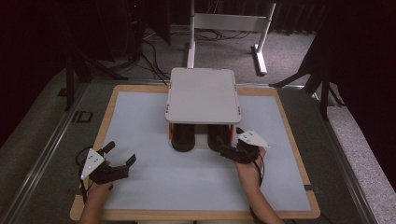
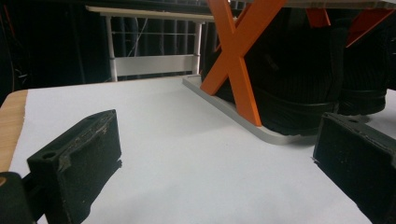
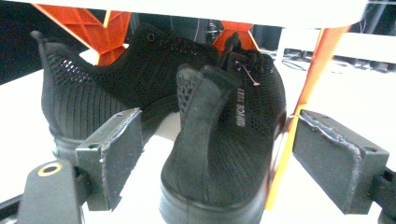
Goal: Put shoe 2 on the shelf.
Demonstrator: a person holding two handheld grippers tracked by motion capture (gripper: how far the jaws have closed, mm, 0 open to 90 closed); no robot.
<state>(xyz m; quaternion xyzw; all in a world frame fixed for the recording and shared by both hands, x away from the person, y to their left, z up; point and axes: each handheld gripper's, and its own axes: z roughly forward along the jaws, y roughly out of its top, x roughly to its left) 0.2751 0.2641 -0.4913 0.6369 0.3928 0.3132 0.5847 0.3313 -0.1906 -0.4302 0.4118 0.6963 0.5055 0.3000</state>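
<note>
Two hands at the near table edge hold grippers: the left gripper (image 1: 122, 156) waits wide open on nothing, and the right gripper (image 3: 212, 154) stands wide open around the heel of a black shoe (image 3: 224, 144) under the white rack (image 1: 202, 95).

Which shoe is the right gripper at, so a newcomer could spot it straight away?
Find the small white-topped rack with orange legs at the far middle of the table. Two black mesh shoes stand on its lower shelf, heels toward the person. It is the right shoe, between the open right gripper jaws, with small white heel lettering.
</note>
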